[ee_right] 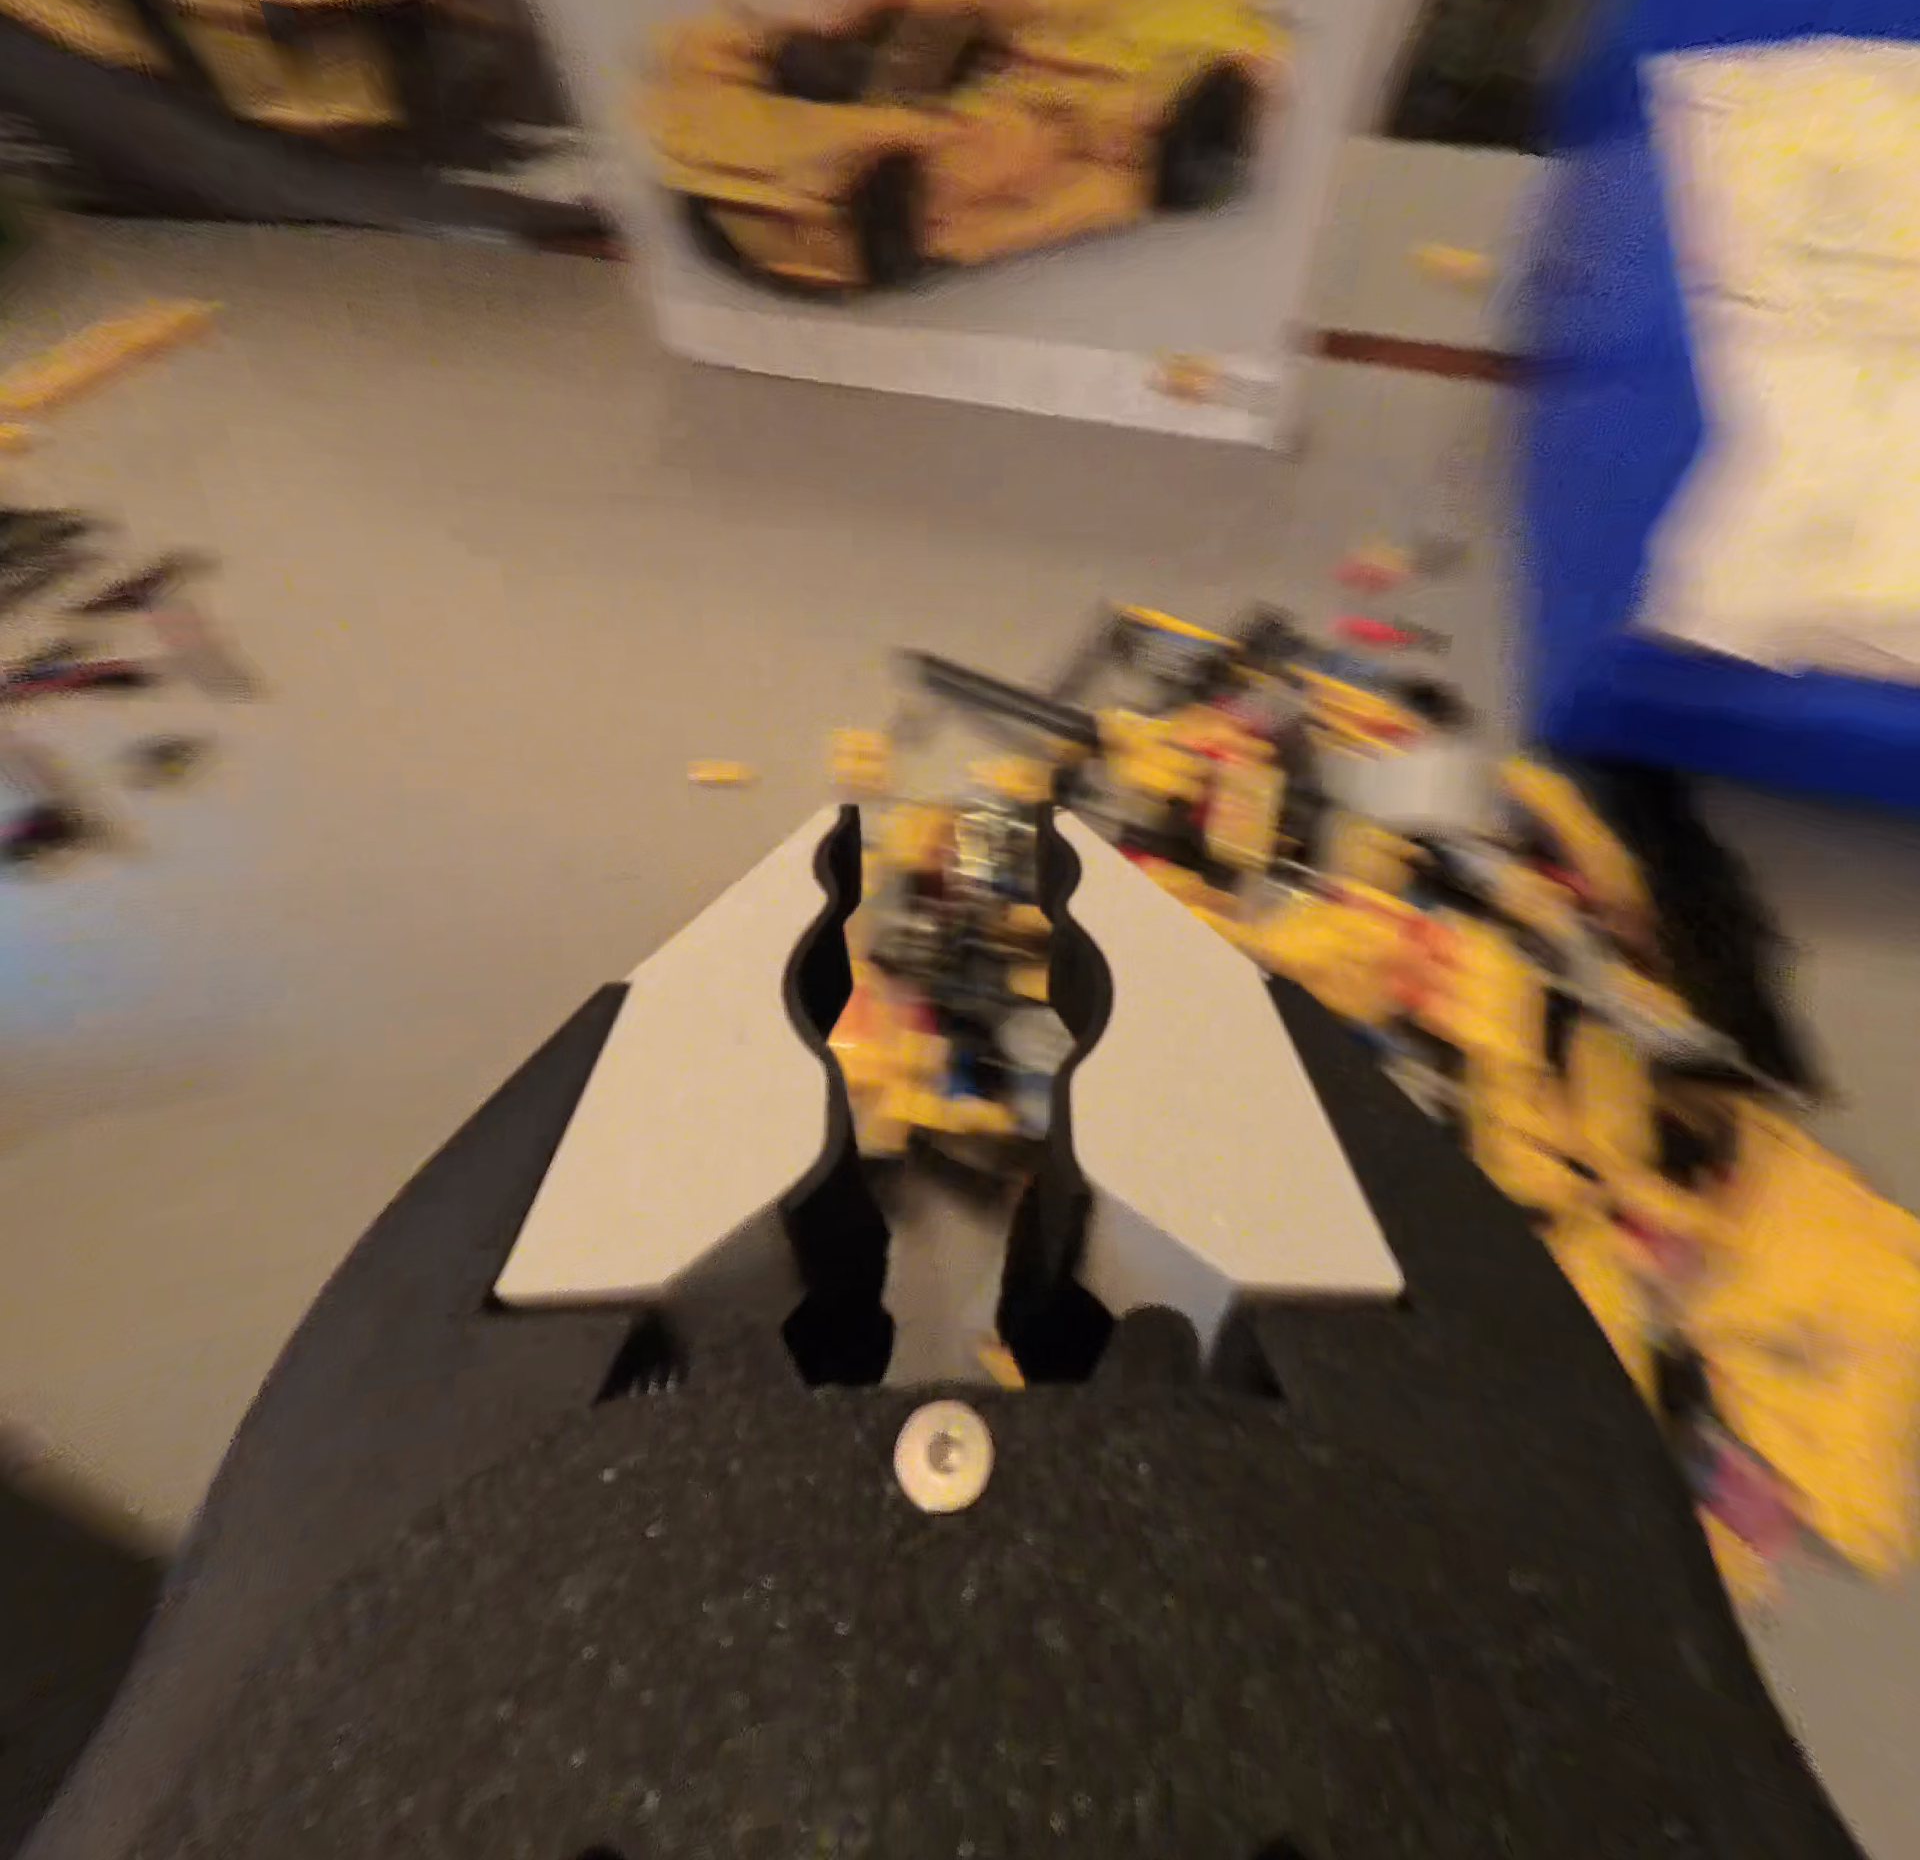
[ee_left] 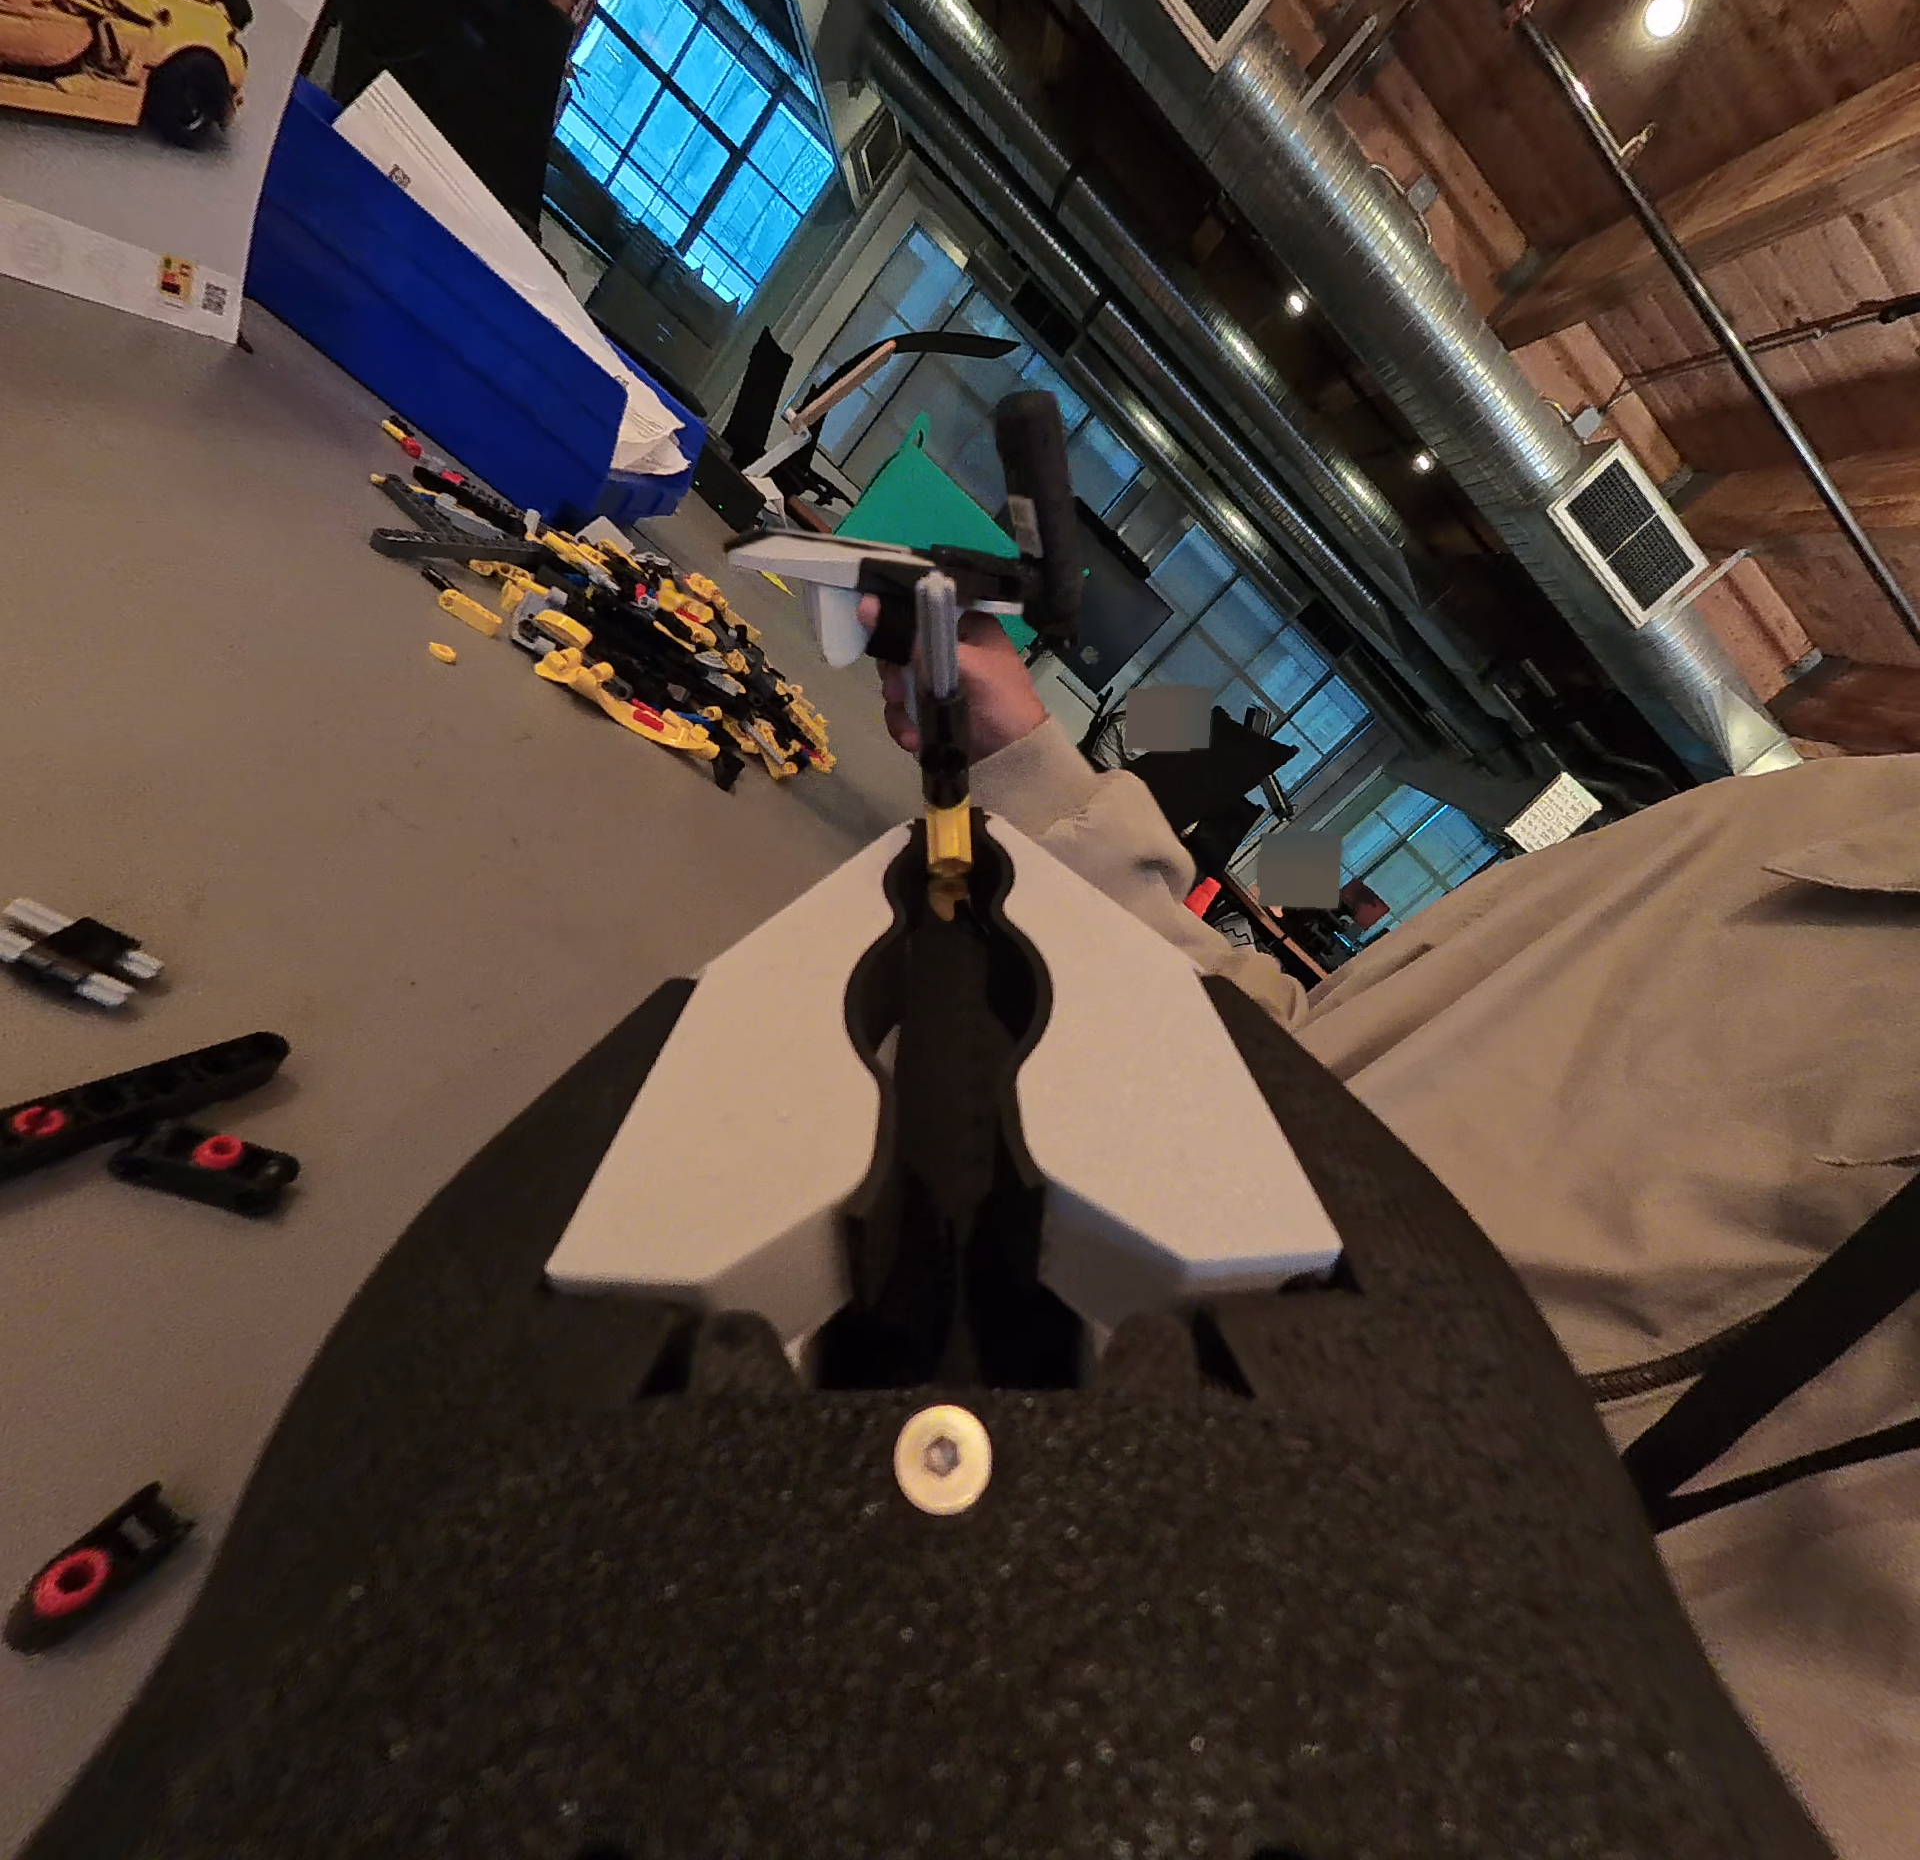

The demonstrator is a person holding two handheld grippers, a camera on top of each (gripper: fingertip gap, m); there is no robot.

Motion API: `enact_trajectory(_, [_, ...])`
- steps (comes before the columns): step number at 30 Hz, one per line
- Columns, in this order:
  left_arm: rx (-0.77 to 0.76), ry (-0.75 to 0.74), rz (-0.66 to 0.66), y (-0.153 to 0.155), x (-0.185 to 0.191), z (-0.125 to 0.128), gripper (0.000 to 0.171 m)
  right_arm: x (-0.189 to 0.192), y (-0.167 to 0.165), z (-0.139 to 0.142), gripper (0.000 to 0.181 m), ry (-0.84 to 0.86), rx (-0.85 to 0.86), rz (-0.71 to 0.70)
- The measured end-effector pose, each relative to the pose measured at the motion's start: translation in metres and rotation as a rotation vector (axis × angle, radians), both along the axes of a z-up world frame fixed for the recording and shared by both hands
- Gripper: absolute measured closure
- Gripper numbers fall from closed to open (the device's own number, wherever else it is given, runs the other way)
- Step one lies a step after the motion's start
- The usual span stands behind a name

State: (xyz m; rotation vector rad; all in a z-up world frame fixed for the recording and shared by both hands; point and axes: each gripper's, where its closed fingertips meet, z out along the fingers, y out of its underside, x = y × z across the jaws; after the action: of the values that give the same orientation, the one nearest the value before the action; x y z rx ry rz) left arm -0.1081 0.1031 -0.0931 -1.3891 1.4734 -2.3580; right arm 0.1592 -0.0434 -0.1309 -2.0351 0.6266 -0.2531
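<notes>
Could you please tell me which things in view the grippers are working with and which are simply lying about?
Being handled:
- left gripper, shut on the yellow, black and grey rod
- right gripper, open over the brick pile, which is blurred

Lying about on the table:
- black beams with red pins
- grey-and-black part
- blue bin
- car-picture box

Blue daylight is coming through tall gridded windows [ee_left: 691,137] behind the grey tabletop [ee_left: 260,771]. Silver ventilation ducts [ee_left: 1382,283] are running beneath a wooden plank ceiling [ee_left: 1766,252], where a round lamp [ee_left: 1664,13] is glowing.
</notes>
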Motion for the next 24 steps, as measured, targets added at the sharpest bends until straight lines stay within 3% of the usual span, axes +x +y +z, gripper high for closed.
enact_trajectory(2, [0.006,-0.004,-0.002,-0.001,0.000,0.000,0.165,-0.079,0.059,0.018,0.147,0.128,0.170,0.319])
enact_trajectory(4, [0.019,-0.012,-0.006,-0.002,-0.002,0.000,0.165,-0.167,0.097,0.042,0.144,0.343,0.356,0.658])
enact_trajectory(7, [0.057,-0.020,-0.015,-0.007,-0.003,-0.002,0.165,-0.244,0.125,0.049,0.147,0.560,0.425,0.916])
enact_trajectory(12, [0.086,-0.016,-0.031,-0.012,-0.004,-0.004,0.165,-0.272,0.142,0.037,0.160,0.643,0.453,0.973])
enact_trajectory(19, [0.099,-0.013,-0.046,-0.015,-0.005,-0.006,0.165,-0.275,0.144,0.036,0.174,0.655,0.484,0.979])
enact_trajectory(24, [0.121,-0.015,-0.042,-0.016,-0.004,-0.007,0.165,-0.275,0.143,0.035,0.175,0.689,0.500,0.974])
